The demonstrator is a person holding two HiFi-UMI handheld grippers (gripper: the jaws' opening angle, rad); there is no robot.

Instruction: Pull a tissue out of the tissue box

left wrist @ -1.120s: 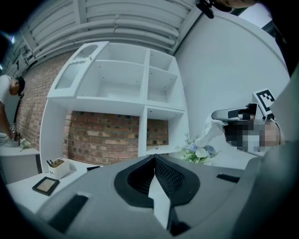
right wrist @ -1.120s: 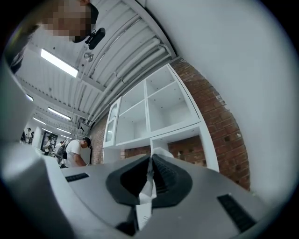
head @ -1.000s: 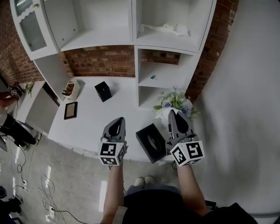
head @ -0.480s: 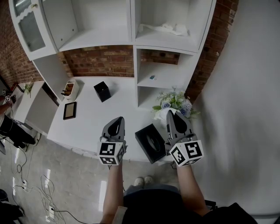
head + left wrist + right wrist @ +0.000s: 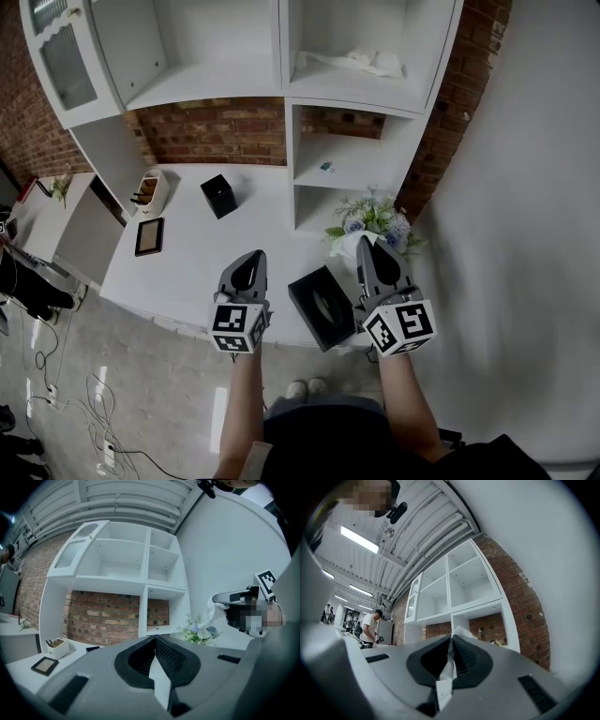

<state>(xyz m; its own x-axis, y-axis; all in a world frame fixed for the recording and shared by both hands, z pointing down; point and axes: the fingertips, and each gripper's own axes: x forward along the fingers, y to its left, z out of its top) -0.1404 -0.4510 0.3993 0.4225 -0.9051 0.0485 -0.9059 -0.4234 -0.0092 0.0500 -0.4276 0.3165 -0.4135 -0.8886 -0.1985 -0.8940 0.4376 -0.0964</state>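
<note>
Tissue point(image 5: 449, 670) clamped in right tool point(image 5: 452, 638) — dangling in left gripper view.

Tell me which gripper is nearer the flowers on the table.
Right. The right gripper points at the flowers, its tips close before them; the left gripper is off to their left, past the black tissue box.

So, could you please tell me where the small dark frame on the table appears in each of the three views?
Head view: the frame lies on the left part of the table, just below the white pen holder.
Left gripper view: bottom left, again beside the pen holder.
Right gripper view: not in it.
Shared landmark: the white shelf unit against the brick wall, seen in all three.
</note>
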